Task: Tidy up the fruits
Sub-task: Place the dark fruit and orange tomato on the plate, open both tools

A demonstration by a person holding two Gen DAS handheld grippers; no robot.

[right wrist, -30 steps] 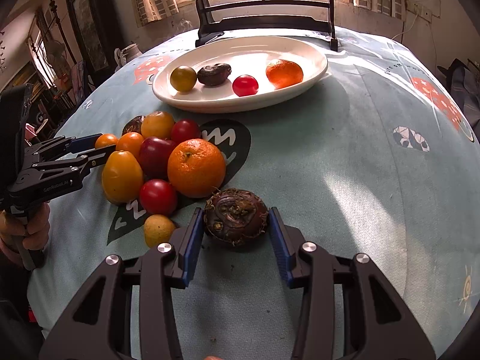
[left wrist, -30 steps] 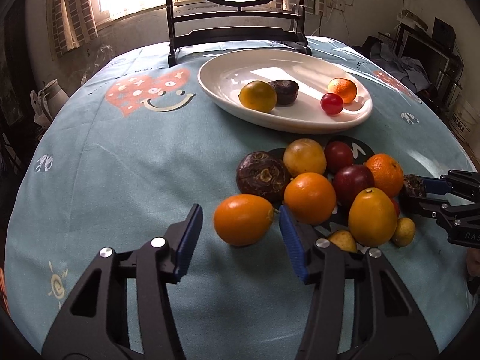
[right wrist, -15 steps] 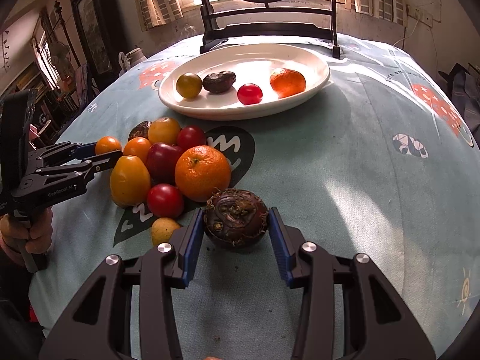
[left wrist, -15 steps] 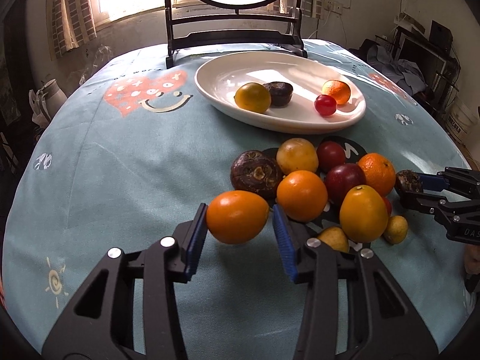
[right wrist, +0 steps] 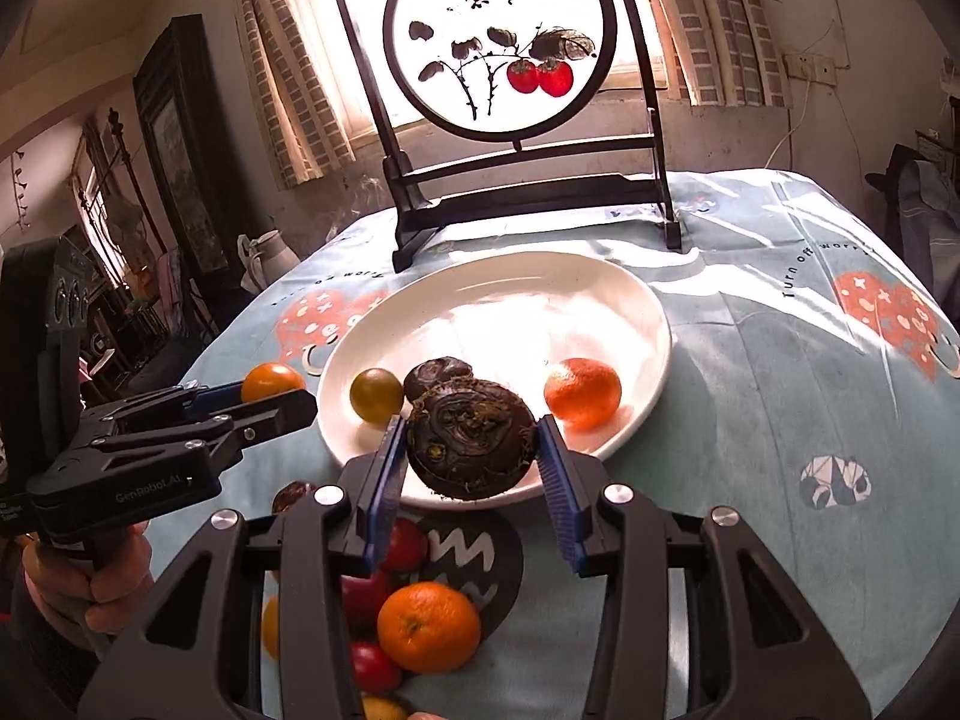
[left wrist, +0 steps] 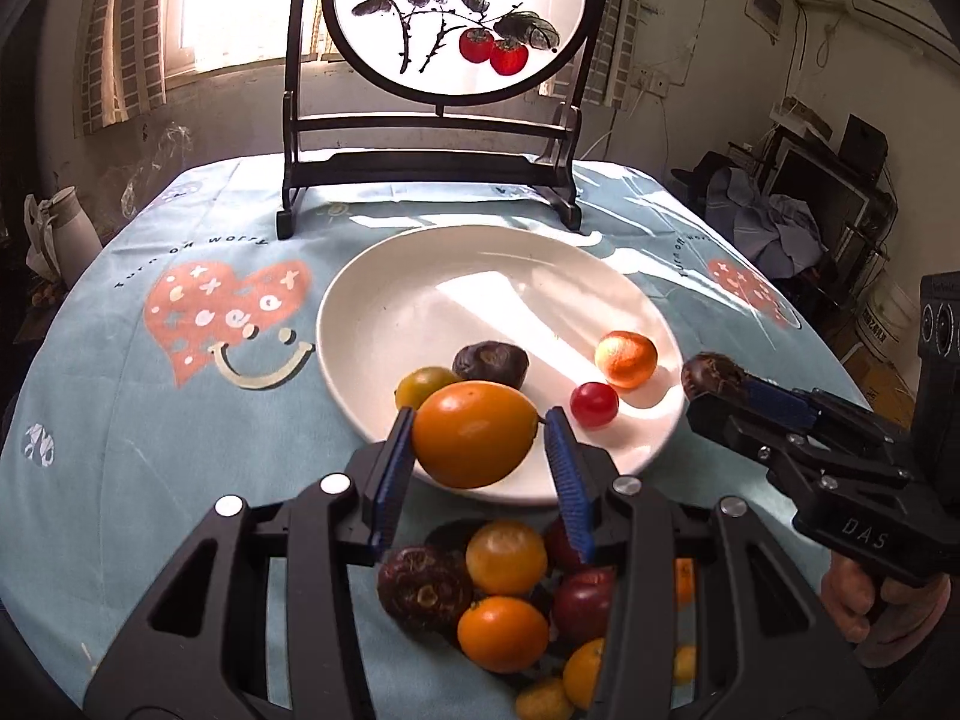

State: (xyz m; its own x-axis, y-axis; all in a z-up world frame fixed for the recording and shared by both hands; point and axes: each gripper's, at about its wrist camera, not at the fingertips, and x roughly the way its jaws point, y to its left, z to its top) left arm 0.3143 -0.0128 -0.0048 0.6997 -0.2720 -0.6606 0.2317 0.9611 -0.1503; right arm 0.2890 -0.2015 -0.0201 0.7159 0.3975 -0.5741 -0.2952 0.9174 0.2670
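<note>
My left gripper is shut on an orange fruit, lifted over the near rim of the white plate. My right gripper is shut on a dark brown wrinkled fruit, also raised at the plate's near edge. On the plate lie a yellow-green fruit, a dark fruit, a red cherry tomato and a mandarin. A pile of loose fruits stays on the blue tablecloth below both grippers. In the left wrist view the right gripper shows at the right.
A dark wooden stand with a round painted screen rises just behind the plate. The round table's blue cloth falls away at the edges. A white jug sits off the table at the left. A hand grips the left tool.
The left jaws closed on the orange fruit. Both grippers then rose with their fruits and moved forward from the pile to the plate's near rim.
</note>
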